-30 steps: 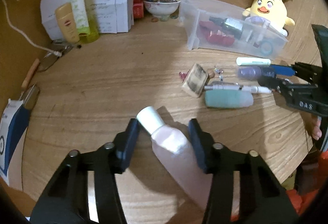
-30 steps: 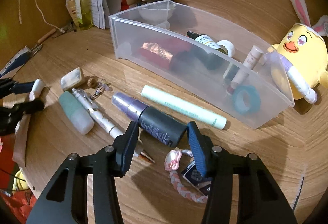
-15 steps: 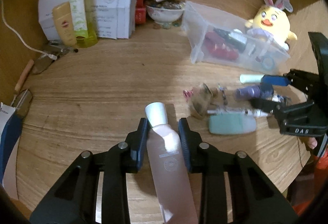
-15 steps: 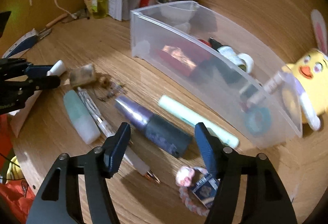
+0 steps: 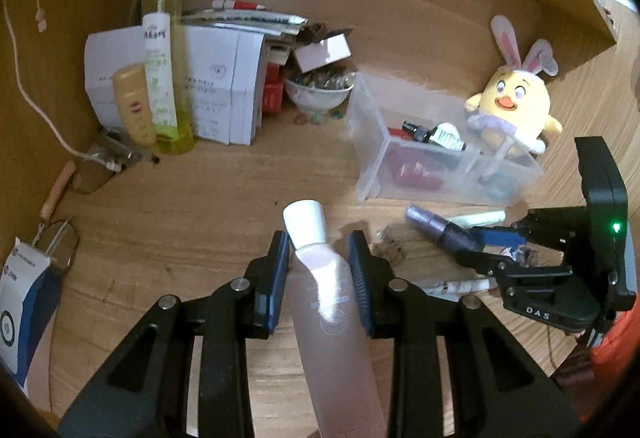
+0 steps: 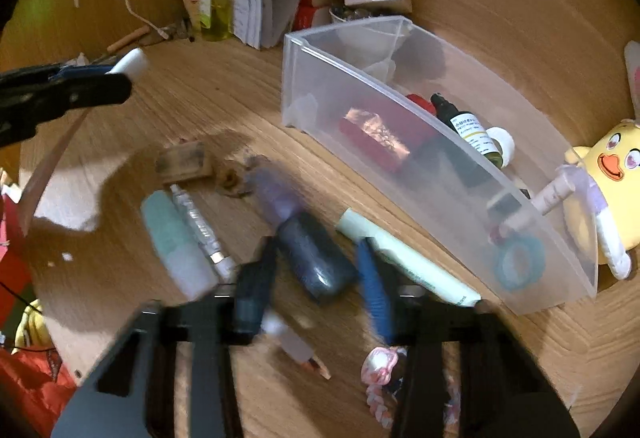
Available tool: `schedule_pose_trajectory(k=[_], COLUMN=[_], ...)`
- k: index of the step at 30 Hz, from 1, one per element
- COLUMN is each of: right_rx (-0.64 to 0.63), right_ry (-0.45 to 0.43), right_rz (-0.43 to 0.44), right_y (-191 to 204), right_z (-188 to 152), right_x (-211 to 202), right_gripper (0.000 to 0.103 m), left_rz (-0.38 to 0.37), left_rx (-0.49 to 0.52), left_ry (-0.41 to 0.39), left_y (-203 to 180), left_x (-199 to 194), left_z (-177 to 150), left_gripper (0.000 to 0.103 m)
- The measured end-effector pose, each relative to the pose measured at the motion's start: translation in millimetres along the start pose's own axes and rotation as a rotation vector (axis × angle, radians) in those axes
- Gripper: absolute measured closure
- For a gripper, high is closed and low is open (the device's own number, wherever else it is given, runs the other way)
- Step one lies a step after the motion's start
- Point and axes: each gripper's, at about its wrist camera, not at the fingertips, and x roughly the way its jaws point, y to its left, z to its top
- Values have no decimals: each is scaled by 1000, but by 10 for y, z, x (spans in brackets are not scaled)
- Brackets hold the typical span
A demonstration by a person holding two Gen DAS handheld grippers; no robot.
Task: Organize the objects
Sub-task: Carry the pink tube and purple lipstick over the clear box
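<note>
Item 1: left gripper (image 5: 320,258). Clamped on the pink bottle (image 5: 332,318), pads on its shoulder just below the white cap (image 5: 306,224). The bottle is off the tabletop (image 5: 200,197), cap pointing away from the camera.

Item 2: right gripper (image 6: 316,270). Its jaws have just been closing, with the dark end of the purple tube (image 6: 304,238) between them. The tube lies on the tabletop just in front of the bin (image 6: 440,173), beside a mint stick (image 6: 400,262). The view is blurred; from the left view the pads appear to press on the tube's dark end.

Handling notes, as judgement:
- The bottle is held near one end, so its long body may swing; it should travel level and slowly toward the bin.
- The tube is round and likely to roll or squirt out; the grip should sit square across the dark section before any lift.
- The two grippers are near each other; one should go to the bin at a time.
- The bin's near end looks free; the far end already holds a dropper bottle (image 6: 468,125) and a red packet (image 6: 376,137).

Not legible:
- The bottle's lower end is cut off by the frame.
- The small brown items (image 6: 228,177) by the block (image 6: 184,161) are too blurred to name.
- Labels cannot be read.
</note>
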Motion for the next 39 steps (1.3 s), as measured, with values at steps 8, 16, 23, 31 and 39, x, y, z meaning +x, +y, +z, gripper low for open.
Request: schedule_pose_trajectory(k=[8,16,23,31,39], right_rx=[53,101,148,198,270], right_ry=[-87,-172,-254,-348,-414], right_rz=[-7,-28,-39,-68,-91], right_y=[-37,-126,-271,-455,-771], right_z=[-48,-35,-14,-11,-1], right_x=[-330,-641,-882,-1136,-1292], right_gripper=[79,79,79,79,79], left_rz=[-22,-57,-81,-90,-100], left_rx=[24,36,44,57,67], left_ry=[-56,-110,-145,-187,-197], left_y=[-165,-340,-486,-642,-791], left_x=[-97,-151,-187,-214,-111], left_z=[185,434,622,872,1134], left_gripper=[73,73,73,73,73])
